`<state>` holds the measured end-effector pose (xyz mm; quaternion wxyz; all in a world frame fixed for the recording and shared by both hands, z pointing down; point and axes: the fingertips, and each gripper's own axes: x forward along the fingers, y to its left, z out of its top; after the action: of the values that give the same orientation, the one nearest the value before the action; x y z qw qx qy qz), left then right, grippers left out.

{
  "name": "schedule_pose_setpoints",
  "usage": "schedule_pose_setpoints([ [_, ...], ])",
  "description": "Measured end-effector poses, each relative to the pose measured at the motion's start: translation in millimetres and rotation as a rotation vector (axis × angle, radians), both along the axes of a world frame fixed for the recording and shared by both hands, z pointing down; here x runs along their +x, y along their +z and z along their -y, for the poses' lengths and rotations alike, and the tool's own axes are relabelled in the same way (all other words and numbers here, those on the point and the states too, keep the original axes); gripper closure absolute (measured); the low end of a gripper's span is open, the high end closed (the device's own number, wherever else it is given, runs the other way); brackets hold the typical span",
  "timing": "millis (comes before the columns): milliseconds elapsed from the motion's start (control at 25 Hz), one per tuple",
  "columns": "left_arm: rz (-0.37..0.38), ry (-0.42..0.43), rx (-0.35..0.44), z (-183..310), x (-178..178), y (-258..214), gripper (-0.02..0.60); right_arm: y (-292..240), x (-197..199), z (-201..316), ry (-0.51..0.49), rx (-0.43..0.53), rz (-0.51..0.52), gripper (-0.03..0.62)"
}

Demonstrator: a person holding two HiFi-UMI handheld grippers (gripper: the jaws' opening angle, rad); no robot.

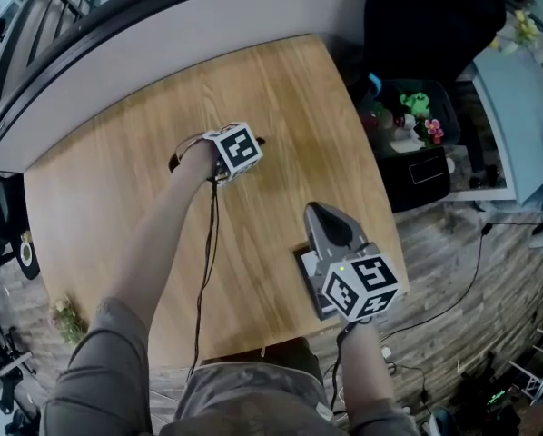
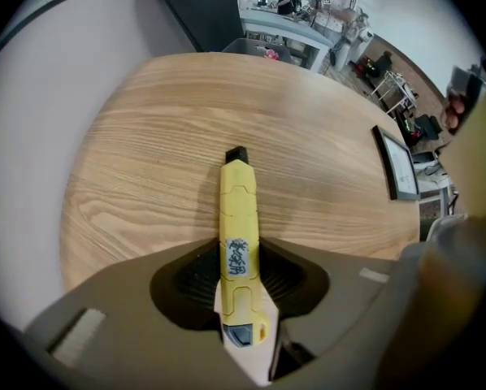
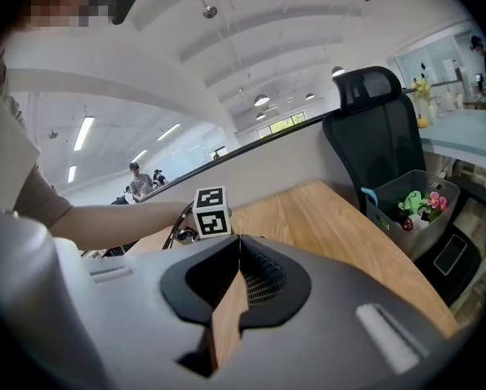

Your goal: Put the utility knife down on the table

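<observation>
A yellow utility knife (image 2: 236,210) with a black tip stands between the jaws of my left gripper (image 2: 239,249), tip toward the wooden table (image 2: 145,153). The dark pads sit against its sides, so the gripper is shut on it. In the head view the left gripper (image 1: 219,159) points straight down over the middle of the table (image 1: 117,207); its marker cube hides the knife. My right gripper (image 1: 320,214) hovers near the table's right front corner. In the right gripper view its jaws (image 3: 240,242) meet at the tips with nothing between them.
A flat framed panel (image 2: 396,165) lies on the table near its right edge, below the right gripper. A black office chair (image 3: 373,128) and a bin of toys (image 1: 412,116) stand off the table's right side. A grey partition (image 1: 208,25) borders the far edge.
</observation>
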<state>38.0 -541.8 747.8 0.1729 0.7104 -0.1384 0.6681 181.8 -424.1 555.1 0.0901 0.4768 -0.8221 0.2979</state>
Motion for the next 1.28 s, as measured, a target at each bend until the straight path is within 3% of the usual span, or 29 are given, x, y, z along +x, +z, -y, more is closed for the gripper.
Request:
schedule_pose_setpoints([
  [280,-0.030,-0.050,-0.018,-2,-2,-2,0.448,0,11,-1,0.014,-0.004,-0.008,0.583],
  [520,-0.082,-0.078,0.022,-3,-3,-10,0.446,-7,17,-2,0.020,0.009,-0.022,0.583],
  [720,-0.079,-0.124,0.073,-9,-22,-41,0.442,-30,16,-5,0.016,0.040,-0.029,0.583],
  [800,-0.147,-0.157,0.119,-7,-20,-66,0.442,-47,13,-5,0.014,0.066,-0.025,0.583],
  [1000,-0.443,-0.268,0.281,-9,4,-155,0.443,-96,2,-10,0.004,0.151,0.009,0.583],
  [1280,-0.711,-0.284,0.566,-37,9,-290,0.451,-181,-10,-26,-0.004,0.337,-0.032,0.583],
])
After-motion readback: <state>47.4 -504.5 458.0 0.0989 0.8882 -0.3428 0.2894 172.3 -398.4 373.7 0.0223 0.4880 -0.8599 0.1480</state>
